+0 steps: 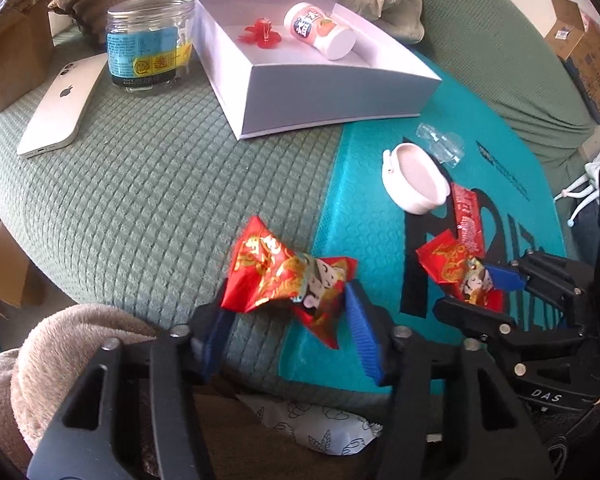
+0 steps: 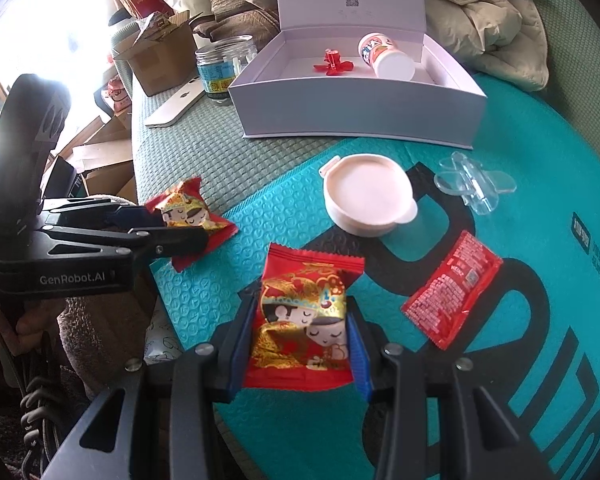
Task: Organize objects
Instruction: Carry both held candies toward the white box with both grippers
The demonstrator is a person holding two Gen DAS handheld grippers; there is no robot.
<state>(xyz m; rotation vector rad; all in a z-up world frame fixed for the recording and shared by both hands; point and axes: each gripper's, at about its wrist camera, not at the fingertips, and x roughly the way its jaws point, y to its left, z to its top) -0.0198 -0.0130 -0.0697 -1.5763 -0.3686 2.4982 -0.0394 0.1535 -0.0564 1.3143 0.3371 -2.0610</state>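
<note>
Your left gripper (image 1: 288,312) and right gripper (image 2: 300,344) are each clamped on a red candy packet (image 1: 284,276) (image 2: 304,320), and the open white box (image 2: 356,112) lies ahead at twelve o'clock, nearer your right hand.

Two red candy packs: one candy pack (image 1: 288,280) crumpled, another candy pack (image 2: 304,320) flat. The white box (image 2: 356,112) sits open, holding a red flower (image 2: 332,63) and small bottle (image 2: 386,56).
</note>
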